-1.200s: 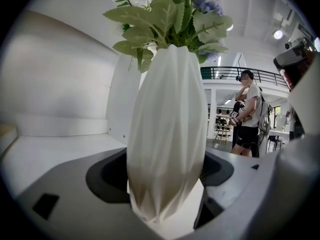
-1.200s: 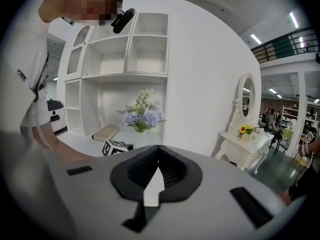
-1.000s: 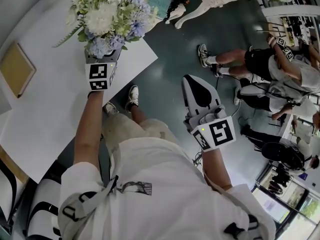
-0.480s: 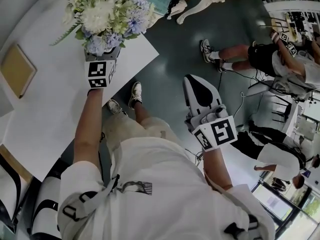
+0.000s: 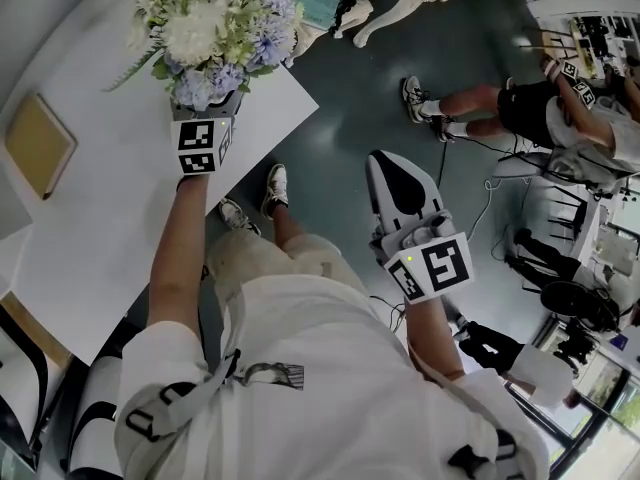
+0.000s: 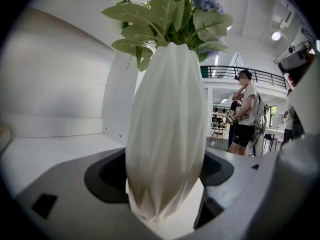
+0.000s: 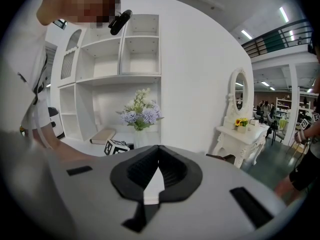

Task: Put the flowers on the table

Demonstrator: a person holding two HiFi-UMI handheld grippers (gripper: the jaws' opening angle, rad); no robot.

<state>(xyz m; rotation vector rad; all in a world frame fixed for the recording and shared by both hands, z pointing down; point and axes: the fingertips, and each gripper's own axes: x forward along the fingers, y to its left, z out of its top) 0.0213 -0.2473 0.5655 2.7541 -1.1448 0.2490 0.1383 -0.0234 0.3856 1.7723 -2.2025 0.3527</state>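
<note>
L gripper [image 5: 207, 116]: jaws spread wide, clamped on the white ribbed vase [image 6: 167, 134], pads on both sides of its lower body. Vase is upright w/ flowers [image 5: 215, 23] on top, white, blue and green. We hold it over the white worktop [image 5: 110, 208], near the corner; we can't tell if the base touches. Tan book [image 5: 40, 143] lies on the worktop, well apart from the vase. R gripper [image 7: 159, 160]: closed, tips together, nothing in it. We hold it over the dark floor [image 5: 360, 98], off the worktop's edge.
</note>
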